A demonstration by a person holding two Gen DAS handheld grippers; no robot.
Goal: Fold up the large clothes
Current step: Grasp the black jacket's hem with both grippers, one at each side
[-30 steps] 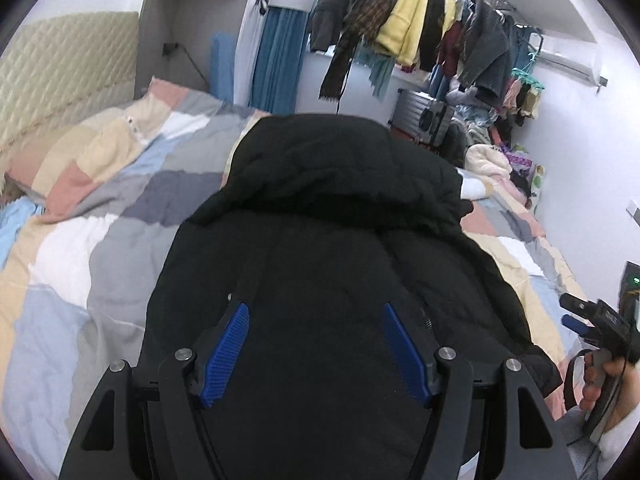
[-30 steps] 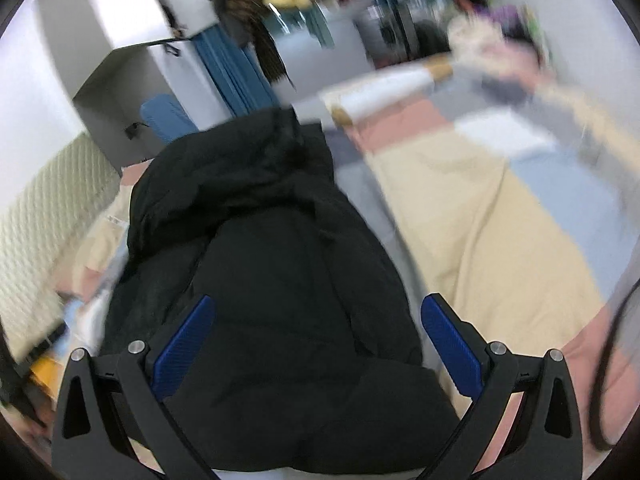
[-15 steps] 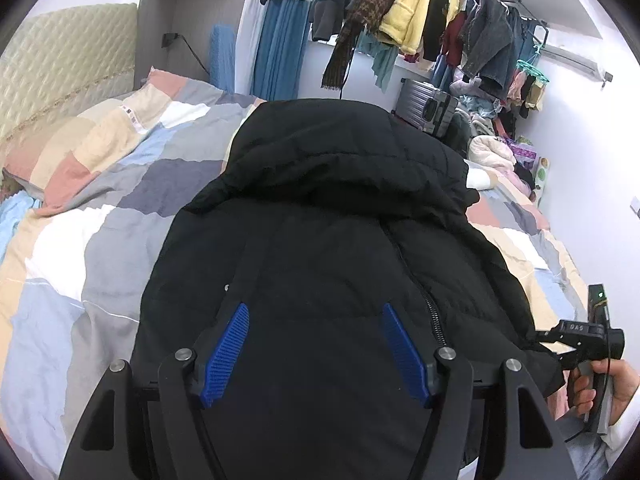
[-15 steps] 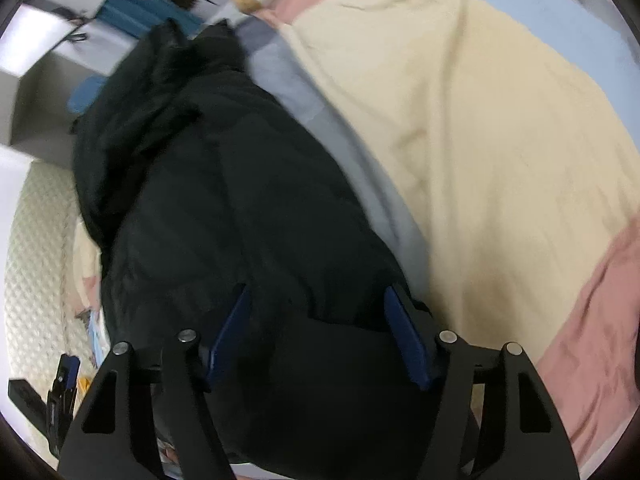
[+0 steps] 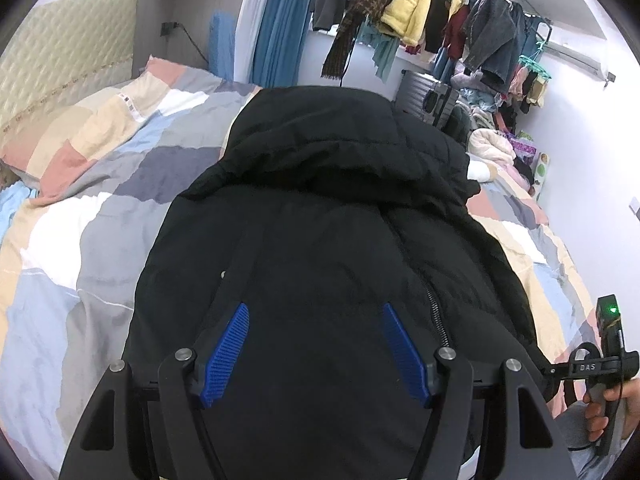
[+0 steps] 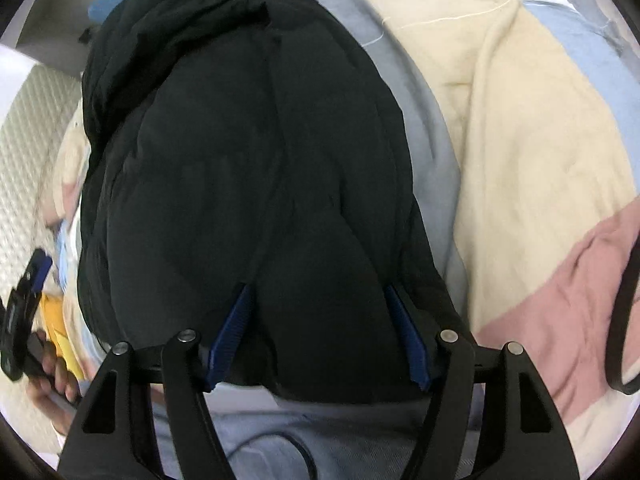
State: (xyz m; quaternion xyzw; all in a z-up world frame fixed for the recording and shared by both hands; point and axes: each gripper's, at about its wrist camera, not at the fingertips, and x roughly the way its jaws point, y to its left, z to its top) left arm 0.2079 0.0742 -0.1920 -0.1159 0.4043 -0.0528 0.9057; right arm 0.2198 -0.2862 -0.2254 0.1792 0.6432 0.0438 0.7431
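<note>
A black hooded puffer jacket [image 5: 320,220] lies lengthways on the patchwork quilt [image 5: 80,240], hood at the far end, zip running down its right side. My left gripper [image 5: 314,308] hovers over the jacket's lower body, open, its blue pads bare. In the right wrist view the jacket [image 6: 248,140] fills the middle. My right gripper [image 6: 318,288] points steeply down at the near hem, shut on a thick bulge of the jacket, and the fabric swells between its pads [image 6: 232,332].
The quilt [image 6: 520,140] spreads right of the jacket in cream, blue and pink patches. A padded headboard [image 5: 60,48] stands at the left. A loaded clothes rail [image 5: 440,20] and a grey suitcase [image 5: 424,92] stand beyond the bed. A hand [image 6: 48,364] holds the other gripper's handle.
The right gripper tipped downward and sank onto the jacket's near hem, its jaws narrowing around the fabric. The left gripper stayed almost still over the jacket.
</note>
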